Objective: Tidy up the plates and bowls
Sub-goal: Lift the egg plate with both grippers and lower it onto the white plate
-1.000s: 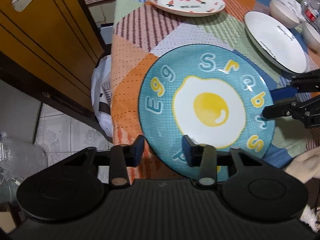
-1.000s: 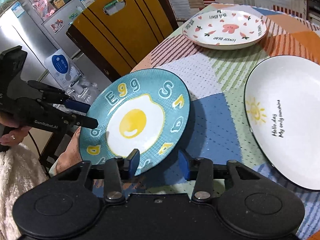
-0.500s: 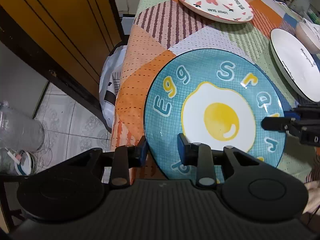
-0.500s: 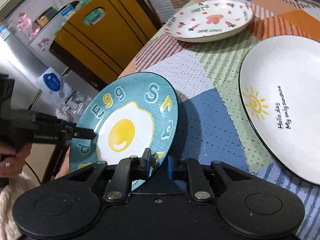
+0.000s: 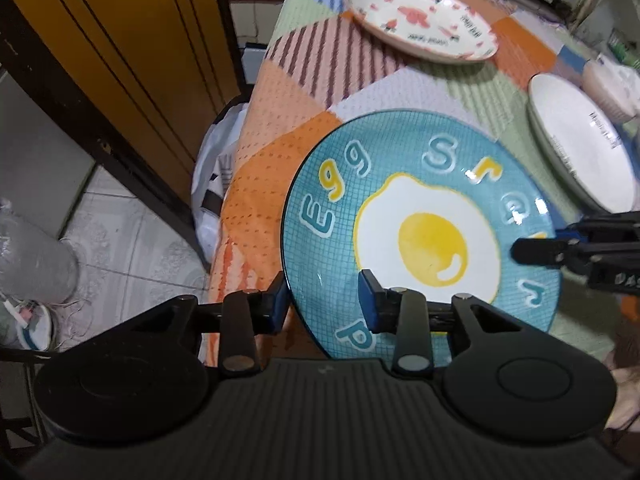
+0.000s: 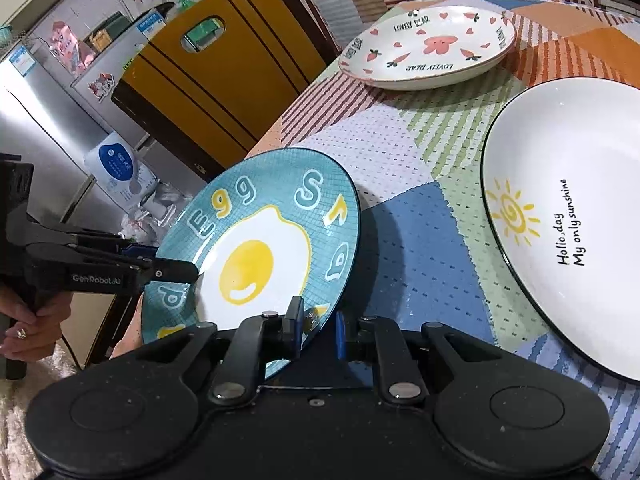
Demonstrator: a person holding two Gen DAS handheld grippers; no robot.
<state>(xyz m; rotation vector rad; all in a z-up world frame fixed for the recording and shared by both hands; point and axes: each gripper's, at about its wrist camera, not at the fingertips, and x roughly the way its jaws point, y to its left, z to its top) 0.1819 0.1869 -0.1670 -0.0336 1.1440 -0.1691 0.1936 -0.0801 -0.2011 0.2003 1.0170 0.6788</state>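
With both the left gripper and right gripper pinching the egg plate's rim, lift level toward the sun plate ahead-right of your right tool.

A patchwork tablecloth in orange, blue, green and striped panels covers the table. At upper left of the right wrist view stands a yellow wooden chair back with dark stripes and a cut-out handle, and behind it a silver fridge with stickers. In the left wrist view, a white plastic bag sits at centre left on the tiled floor.
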